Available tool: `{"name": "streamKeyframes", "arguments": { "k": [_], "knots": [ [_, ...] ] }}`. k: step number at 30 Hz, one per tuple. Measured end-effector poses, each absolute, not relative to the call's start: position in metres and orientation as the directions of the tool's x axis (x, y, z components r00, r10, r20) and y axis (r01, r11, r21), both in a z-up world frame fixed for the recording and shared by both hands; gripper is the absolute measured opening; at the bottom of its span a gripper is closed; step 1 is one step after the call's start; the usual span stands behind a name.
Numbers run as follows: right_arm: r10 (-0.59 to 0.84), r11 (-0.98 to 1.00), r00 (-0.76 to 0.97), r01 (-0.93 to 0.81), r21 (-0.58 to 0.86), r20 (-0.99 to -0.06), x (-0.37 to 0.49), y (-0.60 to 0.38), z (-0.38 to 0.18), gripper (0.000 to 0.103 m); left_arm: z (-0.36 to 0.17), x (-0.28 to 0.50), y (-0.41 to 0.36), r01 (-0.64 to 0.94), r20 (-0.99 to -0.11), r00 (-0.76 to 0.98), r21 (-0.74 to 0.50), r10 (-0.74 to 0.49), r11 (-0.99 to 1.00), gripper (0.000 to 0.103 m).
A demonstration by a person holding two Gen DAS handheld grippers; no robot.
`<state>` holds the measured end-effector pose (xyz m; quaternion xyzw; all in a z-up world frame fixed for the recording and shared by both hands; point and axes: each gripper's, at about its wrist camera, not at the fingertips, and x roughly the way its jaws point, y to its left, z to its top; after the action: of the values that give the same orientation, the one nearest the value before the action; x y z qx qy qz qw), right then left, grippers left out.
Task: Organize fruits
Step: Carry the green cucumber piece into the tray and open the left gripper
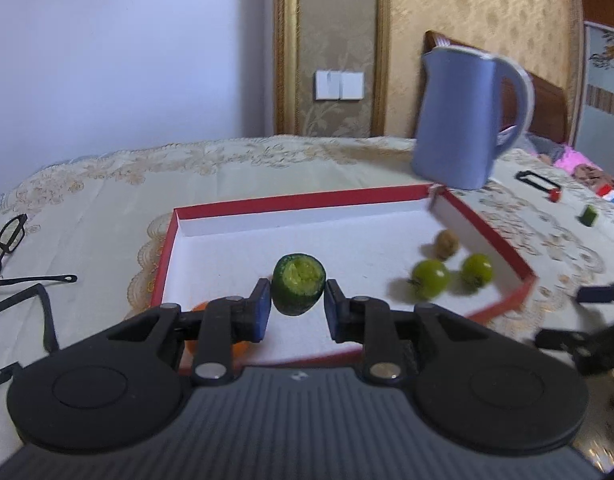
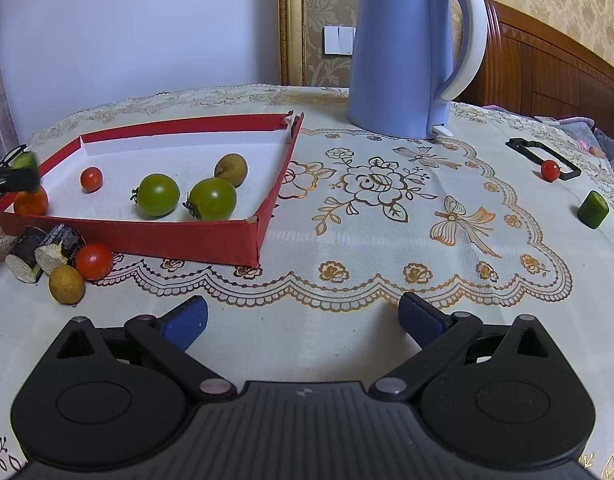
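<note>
My left gripper [image 1: 298,307] holds a green cucumber piece [image 1: 298,289] between its blue pads, above the near part of the red-walled white tray [image 1: 243,204]. In the tray lie two green tomatoes [image 1: 430,279], a brown longan [image 1: 446,244] and an orange fruit [image 1: 199,307] partly hidden under the fingers. My right gripper [image 2: 303,322] is open and empty over the tablecloth, to the right of the tray [image 2: 211,240]. The right wrist view shows a red cherry tomato [image 2: 91,179] in the tray, and outside it a cherry tomato [image 2: 93,261], a longan [image 2: 66,284] and dark cut pieces [image 2: 43,250].
A blue kettle [image 2: 403,48] stands behind the tray. At the right lie a cherry tomato [image 2: 550,169], a black frame [image 2: 543,156] and a green cucumber piece [image 2: 593,209]. Glasses [image 1: 7,240] lie at the left of the table.
</note>
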<state>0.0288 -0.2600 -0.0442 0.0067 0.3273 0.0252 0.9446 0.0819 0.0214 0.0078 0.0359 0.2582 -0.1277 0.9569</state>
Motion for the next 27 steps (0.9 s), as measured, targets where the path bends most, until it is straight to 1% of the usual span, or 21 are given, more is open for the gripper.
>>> {"name": "streamKeyframes", "arguments": {
  "k": [4, 9, 16, 18, 20, 21, 22, 23, 24, 27],
  "knots": [
    [0.051, 0.999, 0.784, -0.043, 0.027, -0.618, 0.029, -0.260, -0.044, 0.103, -0.001, 0.106, 0.018, 0.189, -0.531, 0.832, 0.003, -0.158, 0.982, 0.026],
    [0.051, 0.999, 0.784, -0.043, 0.027, -0.619, 0.029, -0.260, -0.044, 0.103, -0.016, 0.119, 0.015, 0.157, -0.554, 0.823, 0.014, -0.123, 0.987, 0.026],
    [0.051, 0.999, 0.784, -0.043, 0.027, -0.619, 0.029, -0.260, -0.044, 0.103, -0.023, 0.117, 0.010, 0.154, -0.536, 0.838, 0.050, -0.104, 0.987, 0.027],
    [0.051, 0.999, 0.784, -0.043, 0.027, -0.619, 0.029, -0.260, -0.044, 0.103, -0.024, 0.114, 0.006, 0.160, -0.528, 0.844, 0.076, -0.097, 0.984, 0.034],
    [0.051, 0.999, 0.784, -0.043, 0.027, -0.619, 0.029, -0.260, -0.044, 0.103, -0.024, 0.112, 0.004, 0.163, -0.532, 0.842, 0.083, -0.095, 0.983, 0.051],
    [0.051, 0.999, 0.784, -0.043, 0.027, -0.619, 0.029, -0.260, -0.044, 0.103, -0.023, 0.109, 0.004, 0.160, -0.527, 0.845, 0.085, -0.092, 0.983, 0.055],
    [0.051, 0.999, 0.784, -0.043, 0.027, -0.619, 0.029, -0.260, -0.044, 0.103, -0.022, 0.105, 0.005, 0.152, -0.515, 0.853, 0.091, -0.084, 0.984, 0.065],
    [0.051, 0.999, 0.784, -0.043, 0.027, -0.619, 0.029, -0.260, -0.044, 0.103, -0.019, 0.102, 0.006, 0.147, -0.505, 0.859, 0.096, -0.079, 0.985, 0.078],
    [0.051, 0.999, 0.784, -0.043, 0.027, -0.619, 0.028, -0.260, -0.044, 0.103, -0.017, 0.099, 0.007, 0.147, -0.498, 0.863, 0.096, -0.080, 0.984, 0.080],
    [0.050, 0.999, 0.784, -0.043, 0.027, -0.619, 0.028, -0.260, -0.044, 0.103, -0.010, 0.083, 0.013, 0.153, -0.482, 0.871, 0.087, -0.093, 0.984, 0.081]
  ]
}}
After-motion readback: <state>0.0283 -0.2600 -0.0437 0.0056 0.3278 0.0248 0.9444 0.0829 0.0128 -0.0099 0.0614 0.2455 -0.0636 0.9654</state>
